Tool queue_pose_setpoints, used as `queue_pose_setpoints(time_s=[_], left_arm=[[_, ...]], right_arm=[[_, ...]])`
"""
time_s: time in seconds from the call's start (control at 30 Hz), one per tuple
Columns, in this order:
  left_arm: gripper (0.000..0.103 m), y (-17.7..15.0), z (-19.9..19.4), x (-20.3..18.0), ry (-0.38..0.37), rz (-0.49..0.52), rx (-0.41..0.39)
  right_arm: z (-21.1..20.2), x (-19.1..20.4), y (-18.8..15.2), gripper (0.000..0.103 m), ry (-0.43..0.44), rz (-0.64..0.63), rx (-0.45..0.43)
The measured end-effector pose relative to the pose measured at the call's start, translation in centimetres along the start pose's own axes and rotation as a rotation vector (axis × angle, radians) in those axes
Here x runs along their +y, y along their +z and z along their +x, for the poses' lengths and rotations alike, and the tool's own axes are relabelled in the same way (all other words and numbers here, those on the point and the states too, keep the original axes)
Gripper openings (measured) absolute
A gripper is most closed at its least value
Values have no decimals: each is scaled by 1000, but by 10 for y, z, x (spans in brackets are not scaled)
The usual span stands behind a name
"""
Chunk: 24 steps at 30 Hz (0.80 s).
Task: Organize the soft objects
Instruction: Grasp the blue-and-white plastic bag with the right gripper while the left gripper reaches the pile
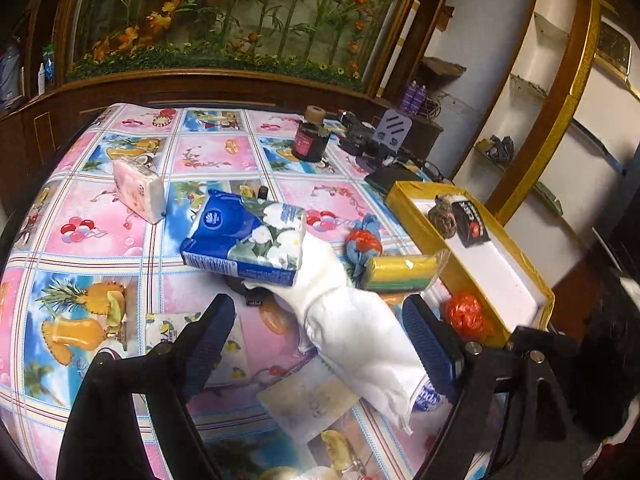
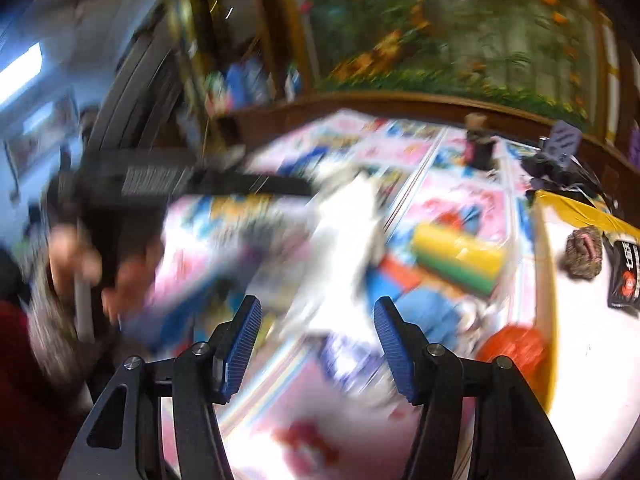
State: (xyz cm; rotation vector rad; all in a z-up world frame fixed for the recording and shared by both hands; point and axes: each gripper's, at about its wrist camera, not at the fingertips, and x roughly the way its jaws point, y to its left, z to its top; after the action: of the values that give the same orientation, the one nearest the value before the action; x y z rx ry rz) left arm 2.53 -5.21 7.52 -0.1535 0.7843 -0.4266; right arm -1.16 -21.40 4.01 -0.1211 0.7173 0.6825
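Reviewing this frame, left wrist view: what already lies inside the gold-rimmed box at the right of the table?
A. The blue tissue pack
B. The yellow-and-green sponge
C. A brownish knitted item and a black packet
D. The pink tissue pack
C: inside the gold-rimmed box, a brownish knitted item and a black packet lie on its white floor; the tissue packs and the sponge lie on the tablecloth outside it.

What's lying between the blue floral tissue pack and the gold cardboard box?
In the left wrist view, a red-and-blue cloth bundle and a wrapped yellow-green sponge lie between the tissue pack and box.
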Motion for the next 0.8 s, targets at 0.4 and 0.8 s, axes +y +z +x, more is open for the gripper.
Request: queue_pose_setpoints(time_s=[0.4, 0.8], left_arm=[[85, -2, -1, -1, -4, 9, 13], [85, -4, -11, 11, -34, 18, 14]], right_arm=[[27, -23, -11, 64, -148, 44, 151], [1, 7, -26, 47, -23, -9, 141]])
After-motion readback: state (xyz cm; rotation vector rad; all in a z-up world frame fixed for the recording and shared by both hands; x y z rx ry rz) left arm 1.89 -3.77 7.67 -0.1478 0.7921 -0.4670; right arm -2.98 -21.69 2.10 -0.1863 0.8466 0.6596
